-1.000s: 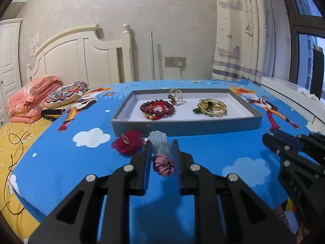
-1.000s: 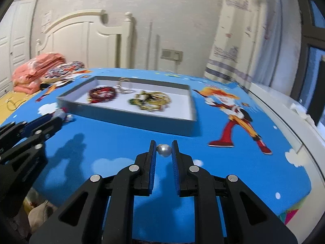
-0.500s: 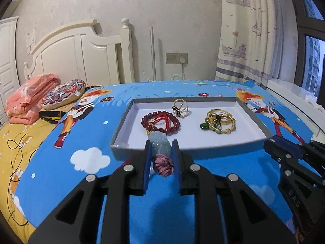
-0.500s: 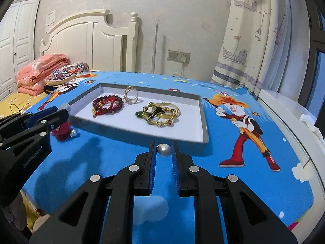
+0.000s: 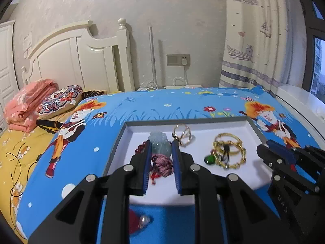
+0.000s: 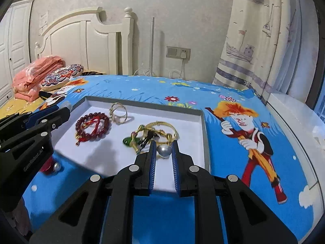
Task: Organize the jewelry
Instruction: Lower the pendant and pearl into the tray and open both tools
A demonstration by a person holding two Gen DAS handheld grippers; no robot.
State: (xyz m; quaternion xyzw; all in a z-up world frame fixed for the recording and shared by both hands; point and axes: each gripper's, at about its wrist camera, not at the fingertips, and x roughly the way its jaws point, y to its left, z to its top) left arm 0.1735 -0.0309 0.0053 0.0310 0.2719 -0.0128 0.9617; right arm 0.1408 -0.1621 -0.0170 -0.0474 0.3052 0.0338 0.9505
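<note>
Three pieces already lie in the tray (image 6: pixel 205 134): bead bracelet (image 6: pixel 92 127), rings (image 6: pixel 118 112), gold bangles (image 6: pixel 156 132); left gripper (image 5: pixel 161 158) jaws grip a knotted pendant (image 5: pixel 162 164) and right gripper (image 6: pixel 163 154) jaws grip a pearl (image 6: pixel 164 150), both over the tray; a red piece (image 6: pixel 47 166) remains on the bed.
</note>
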